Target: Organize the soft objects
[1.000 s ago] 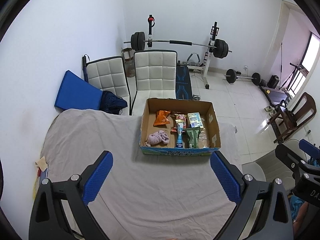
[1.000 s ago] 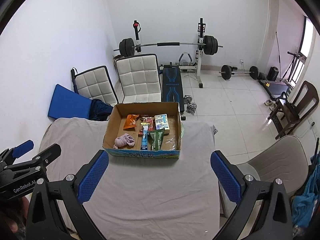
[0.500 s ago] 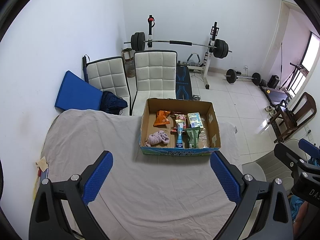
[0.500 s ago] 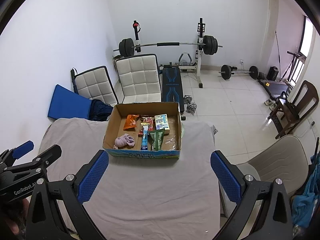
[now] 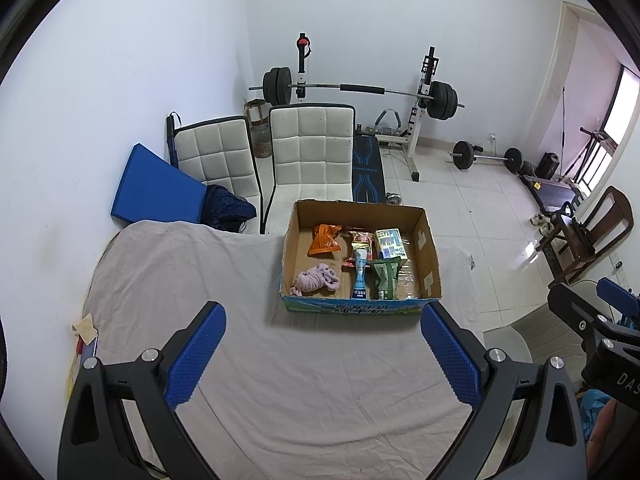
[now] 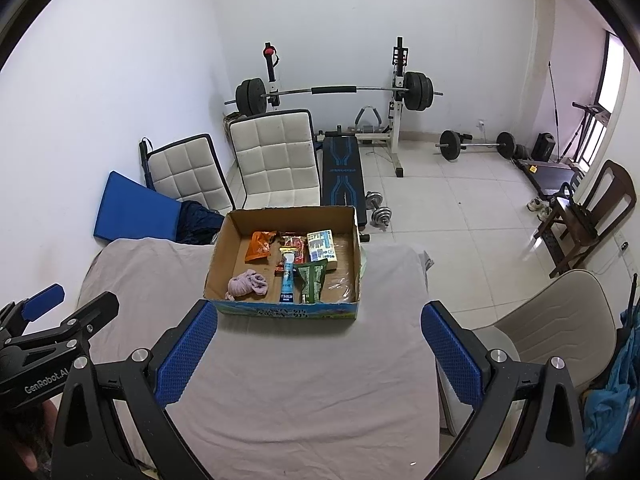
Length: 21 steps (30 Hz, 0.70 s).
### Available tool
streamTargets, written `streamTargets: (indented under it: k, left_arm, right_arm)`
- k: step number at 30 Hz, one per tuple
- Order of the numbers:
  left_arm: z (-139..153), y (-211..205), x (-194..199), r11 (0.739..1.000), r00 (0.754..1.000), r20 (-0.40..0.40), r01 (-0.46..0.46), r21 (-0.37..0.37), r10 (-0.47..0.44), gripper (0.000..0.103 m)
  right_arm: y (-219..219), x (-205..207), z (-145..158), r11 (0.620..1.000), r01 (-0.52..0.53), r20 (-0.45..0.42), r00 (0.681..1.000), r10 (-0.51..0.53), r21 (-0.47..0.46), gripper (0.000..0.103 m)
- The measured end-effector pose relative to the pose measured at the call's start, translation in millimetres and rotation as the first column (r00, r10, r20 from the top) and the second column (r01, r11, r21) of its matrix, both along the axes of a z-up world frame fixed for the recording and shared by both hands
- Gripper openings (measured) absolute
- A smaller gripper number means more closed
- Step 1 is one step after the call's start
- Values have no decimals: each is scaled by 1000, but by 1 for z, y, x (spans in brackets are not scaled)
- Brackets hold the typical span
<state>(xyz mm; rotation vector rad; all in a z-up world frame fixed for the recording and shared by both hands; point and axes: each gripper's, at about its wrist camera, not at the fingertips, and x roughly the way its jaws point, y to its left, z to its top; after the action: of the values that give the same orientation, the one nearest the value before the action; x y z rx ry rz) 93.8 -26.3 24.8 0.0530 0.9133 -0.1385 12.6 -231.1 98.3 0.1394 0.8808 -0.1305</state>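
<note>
Nothing has shifted since the earlier frames, as far as we can see: we hold the left hand-held gripper (image 5: pixel 322 350) and the right hand-held gripper (image 6: pixel 318 346) above the near part of the cloth-covered surface (image 5: pixel 320 400), each with jaws spread wide and empty. At the far edge sits the cardboard box (image 6: pixel 218 264); in its near left corner lies the purple soft bundle (image 6: pixel 247 283), beside snack packets (image 6: pixel 260 246).

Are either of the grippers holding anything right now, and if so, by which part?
Nothing is held. The left gripper and right gripper are both open and empty above the cloth, short of the cardboard box.
</note>
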Motion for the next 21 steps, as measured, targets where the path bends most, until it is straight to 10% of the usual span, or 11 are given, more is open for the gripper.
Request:
streamTargets:
  k: [21]
  left_arm:
    - [9, 0, 2, 1000, 1000, 9, -7, -4, 7, 100]
  right_arm:
    - [-3, 1, 2, 1000, 3, 0, 1000, -3, -1, 103]
